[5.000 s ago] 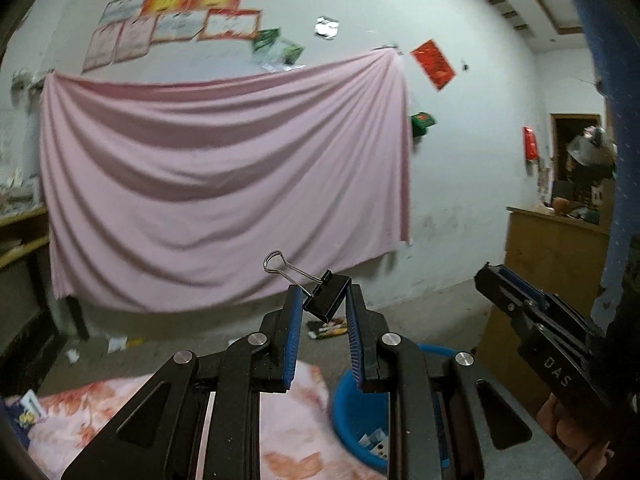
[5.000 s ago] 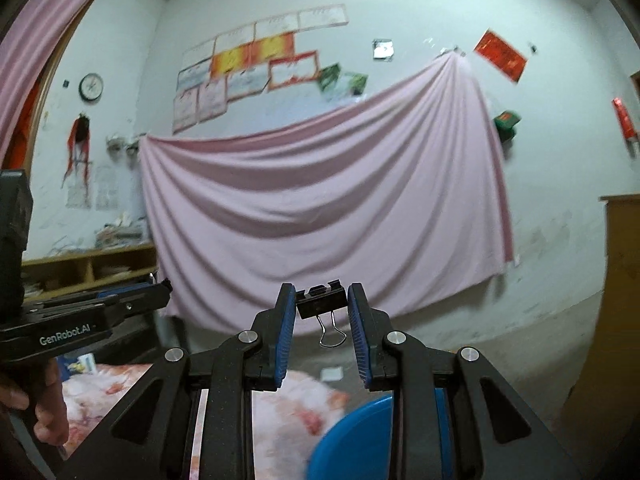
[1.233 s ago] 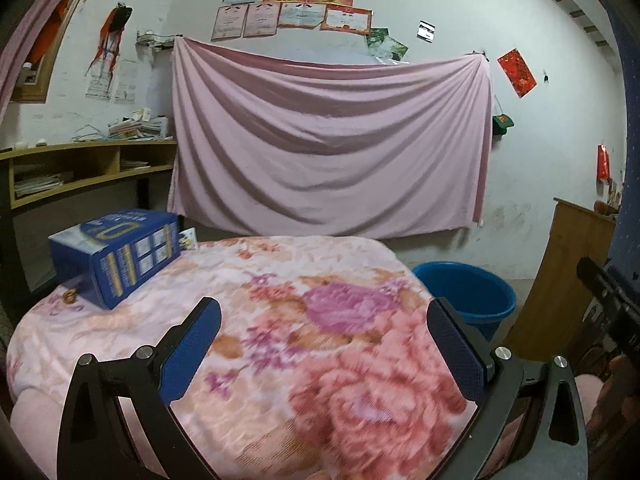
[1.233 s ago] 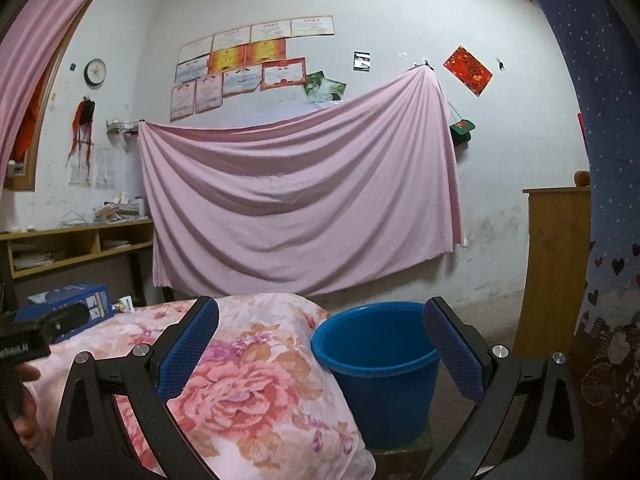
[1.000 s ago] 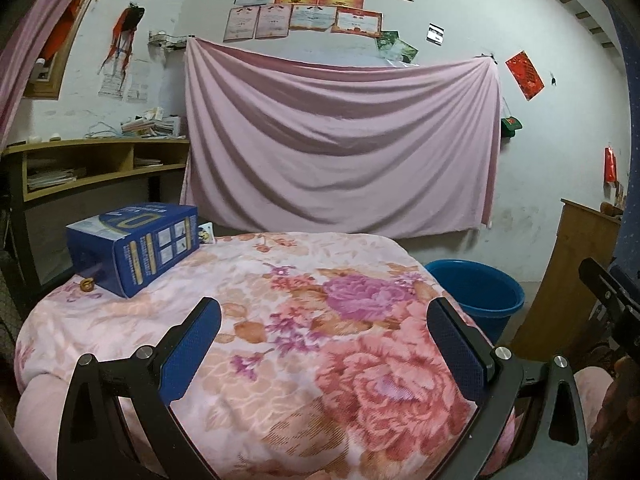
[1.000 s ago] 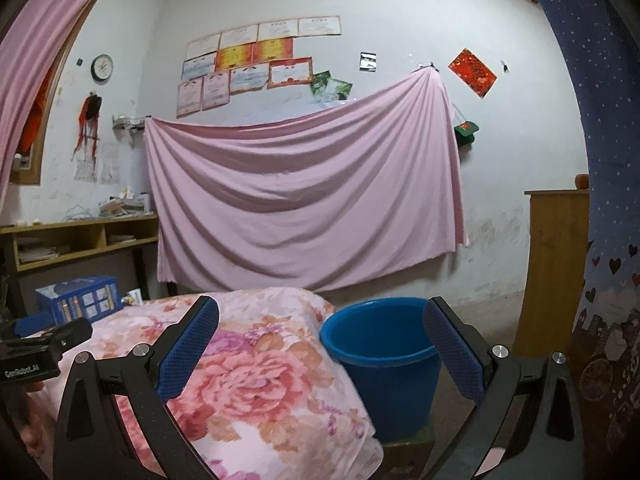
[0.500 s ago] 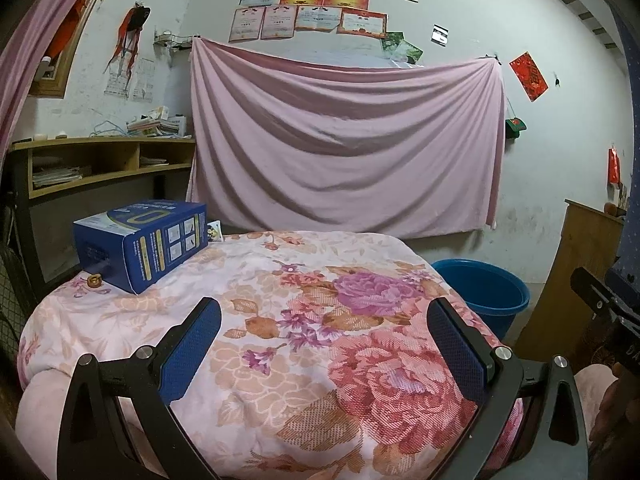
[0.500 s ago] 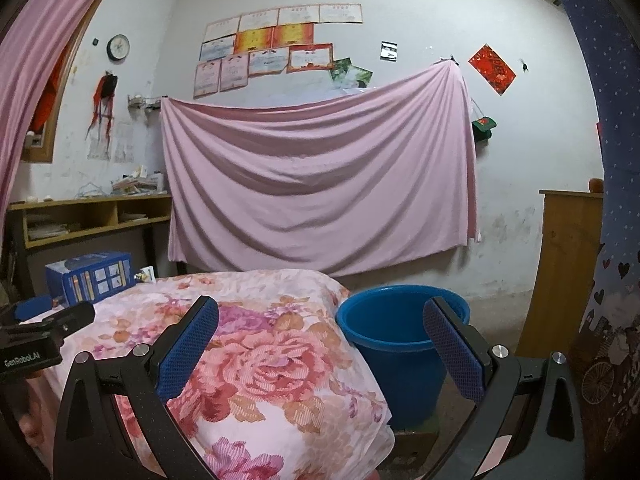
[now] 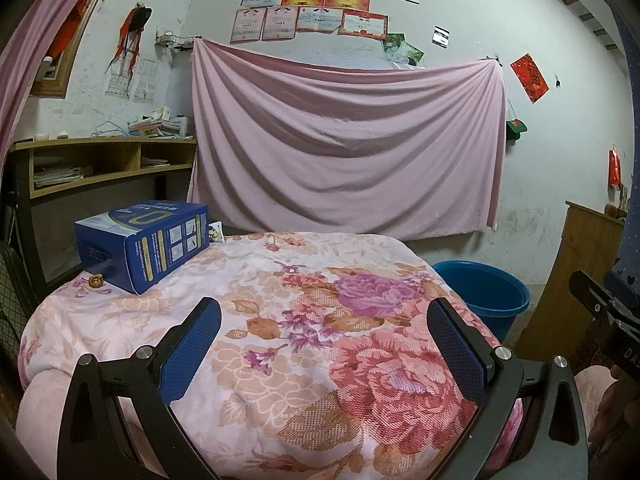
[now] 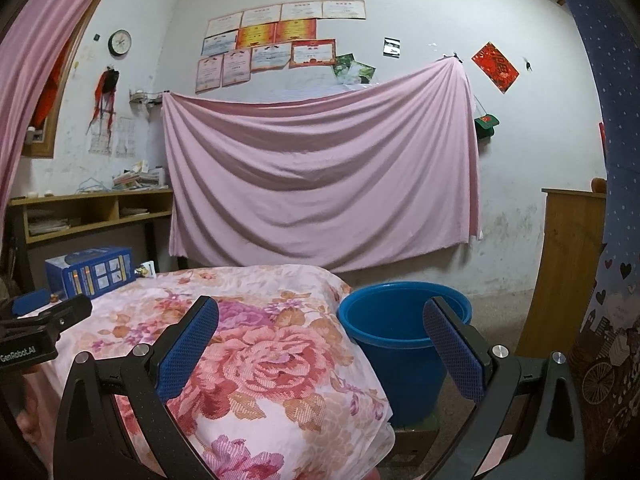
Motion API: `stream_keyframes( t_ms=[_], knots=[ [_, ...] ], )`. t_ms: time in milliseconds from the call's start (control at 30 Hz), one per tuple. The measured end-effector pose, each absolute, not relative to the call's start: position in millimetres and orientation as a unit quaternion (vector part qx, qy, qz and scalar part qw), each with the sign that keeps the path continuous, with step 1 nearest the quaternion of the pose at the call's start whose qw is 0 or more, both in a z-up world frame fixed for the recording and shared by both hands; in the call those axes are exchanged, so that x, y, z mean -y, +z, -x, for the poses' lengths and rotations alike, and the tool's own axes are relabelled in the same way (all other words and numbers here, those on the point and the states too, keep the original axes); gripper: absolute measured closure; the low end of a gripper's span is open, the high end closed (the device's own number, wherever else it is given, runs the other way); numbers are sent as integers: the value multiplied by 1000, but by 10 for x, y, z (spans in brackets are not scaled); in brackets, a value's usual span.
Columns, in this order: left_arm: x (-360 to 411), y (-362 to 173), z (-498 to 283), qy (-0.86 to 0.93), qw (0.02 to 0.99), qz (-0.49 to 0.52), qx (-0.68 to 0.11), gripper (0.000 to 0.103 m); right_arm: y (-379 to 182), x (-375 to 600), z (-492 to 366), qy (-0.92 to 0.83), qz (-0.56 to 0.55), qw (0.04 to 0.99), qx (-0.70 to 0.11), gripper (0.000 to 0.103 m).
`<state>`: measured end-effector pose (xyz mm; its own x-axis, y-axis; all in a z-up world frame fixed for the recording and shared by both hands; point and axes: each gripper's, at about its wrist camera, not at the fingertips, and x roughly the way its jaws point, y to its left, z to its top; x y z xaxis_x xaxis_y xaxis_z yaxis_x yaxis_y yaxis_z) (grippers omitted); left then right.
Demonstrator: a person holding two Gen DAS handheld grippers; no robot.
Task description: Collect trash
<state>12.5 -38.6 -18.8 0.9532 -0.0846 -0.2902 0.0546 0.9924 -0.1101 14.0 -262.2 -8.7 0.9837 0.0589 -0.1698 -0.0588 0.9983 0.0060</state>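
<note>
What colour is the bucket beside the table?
The bucket is blue; the right wrist view shows it best.

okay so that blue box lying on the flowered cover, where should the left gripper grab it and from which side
Probably across the short end that faces the left gripper. The blue box lies on its long side at the far left of the flowered cover, with one corner turned toward the camera. Come in low from the front right, with the wide-open jaws spanning that end's narrower width.

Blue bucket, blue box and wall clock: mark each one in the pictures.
Blue bucket (image 10: 394, 354): right wrist view, on its front outer wall.
Blue box (image 9: 160, 250): left wrist view, on its printed side face.
Wall clock (image 10: 120, 42): right wrist view, on its dial.
</note>
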Motion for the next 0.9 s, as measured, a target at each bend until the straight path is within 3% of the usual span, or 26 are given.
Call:
stream_keyframes(
  t_ms=[900],
  knots=[
    [361,-192,-110,-35,987,52,-148,2,-80,2616,-133,30,0,996,-87,0]
  ],
)
